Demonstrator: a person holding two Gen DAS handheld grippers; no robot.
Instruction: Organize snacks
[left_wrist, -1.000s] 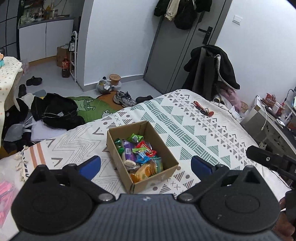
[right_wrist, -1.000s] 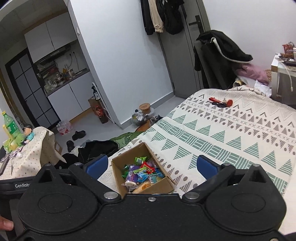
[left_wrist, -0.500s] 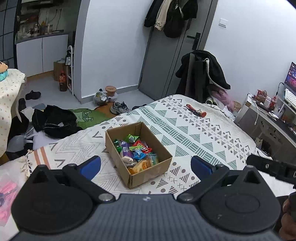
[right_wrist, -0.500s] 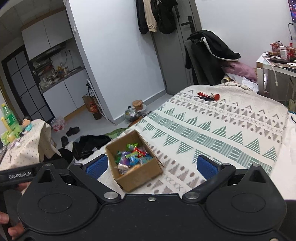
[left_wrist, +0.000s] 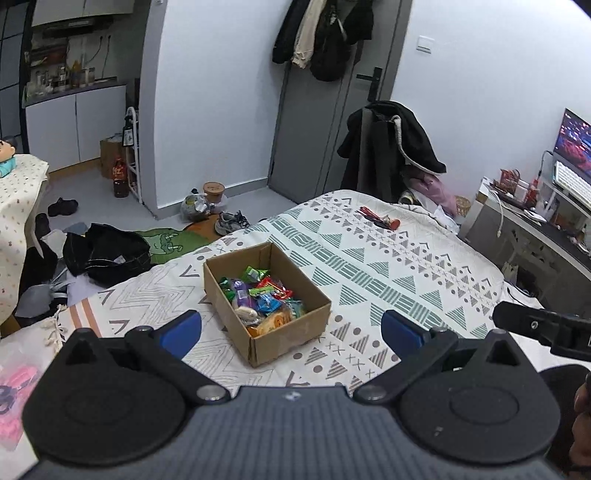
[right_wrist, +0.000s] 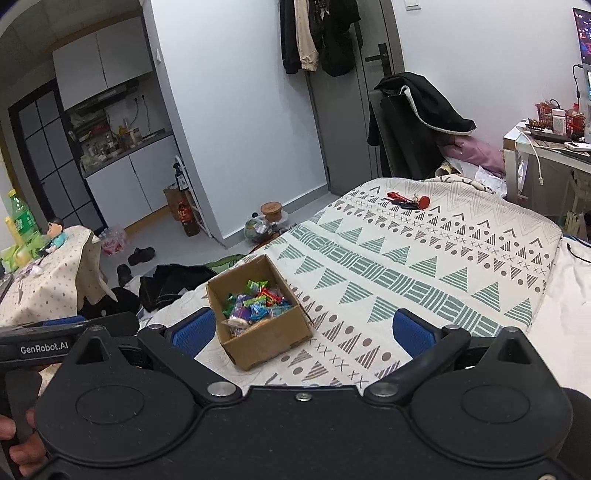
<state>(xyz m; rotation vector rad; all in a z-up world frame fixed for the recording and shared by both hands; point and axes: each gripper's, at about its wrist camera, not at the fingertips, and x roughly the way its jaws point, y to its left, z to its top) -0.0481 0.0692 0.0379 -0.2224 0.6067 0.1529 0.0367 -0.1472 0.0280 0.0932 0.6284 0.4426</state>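
An open cardboard box sits on the patterned bed cover, holding several colourful wrapped snacks. It also shows in the right wrist view, with the snacks inside. My left gripper is open and empty, held above and short of the box. My right gripper is open and empty, likewise held back from the box. The right gripper's body shows at the right of the left wrist view; the left gripper's body shows at the left of the right wrist view.
Red keys lie at the bed's far end. A chair draped with a black coat stands beyond the bed. Clothes and shoes litter the floor at left. A desk stands at right, a covered table at left.
Both grippers have pulled back and risen; the box looks smaller and farther off. Jaws stay open and the box and snacks have not moved.
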